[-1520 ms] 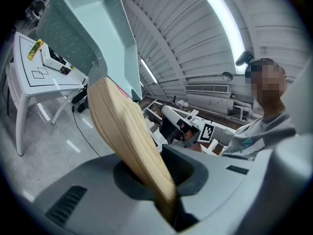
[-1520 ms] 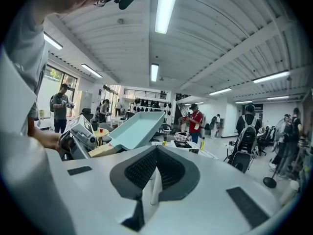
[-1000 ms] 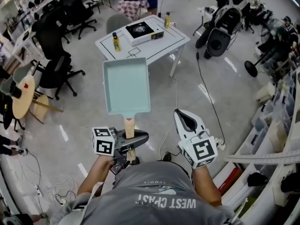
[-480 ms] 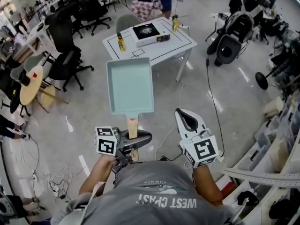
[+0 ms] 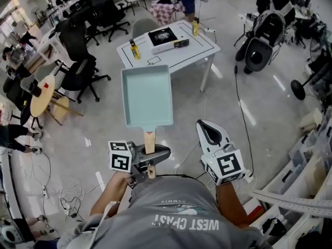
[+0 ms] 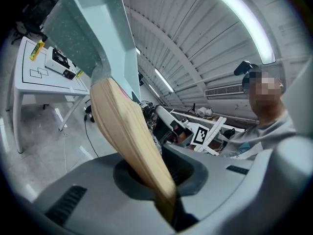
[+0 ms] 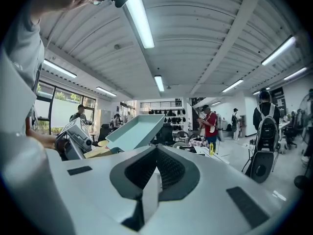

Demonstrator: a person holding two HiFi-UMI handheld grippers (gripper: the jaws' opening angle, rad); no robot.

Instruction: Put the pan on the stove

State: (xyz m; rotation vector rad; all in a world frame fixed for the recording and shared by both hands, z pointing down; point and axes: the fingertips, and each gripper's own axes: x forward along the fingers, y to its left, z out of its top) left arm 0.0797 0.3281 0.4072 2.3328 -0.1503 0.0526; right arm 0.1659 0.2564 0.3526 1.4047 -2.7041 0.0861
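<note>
Pale teal, rectangular, shallow w/ raised sides & a light wooden handle [image 5: 149, 140]: that's the pan [image 5: 147, 96], up in the air over the grey floor [image 5: 275, 108] in front of the person, roughly level, far end toward the white surface [image 5: 193, 46] but well short of it. Inside of pan shows only bare teal coating; its underside looks speckled in the left gripper view. The left hand-held gripper [image 5: 150, 157] is clamped on the near end of the handle, jaws tight on the wood, handle running up & out btwn them. The right hand-held gripper [image 5: 207, 132] is beside it, apart from the pan, jaws brought together w/ nothing btwn them. On the surface sits the stove [image 5: 165, 36], black top on a white body, w/ a yellow bottle [image 5: 135, 49] toward the left edge & a second yellow bottle [image 5: 196, 26] at the far side. Thin black lines mark the surface top. Pan & stove well apart.
</note>
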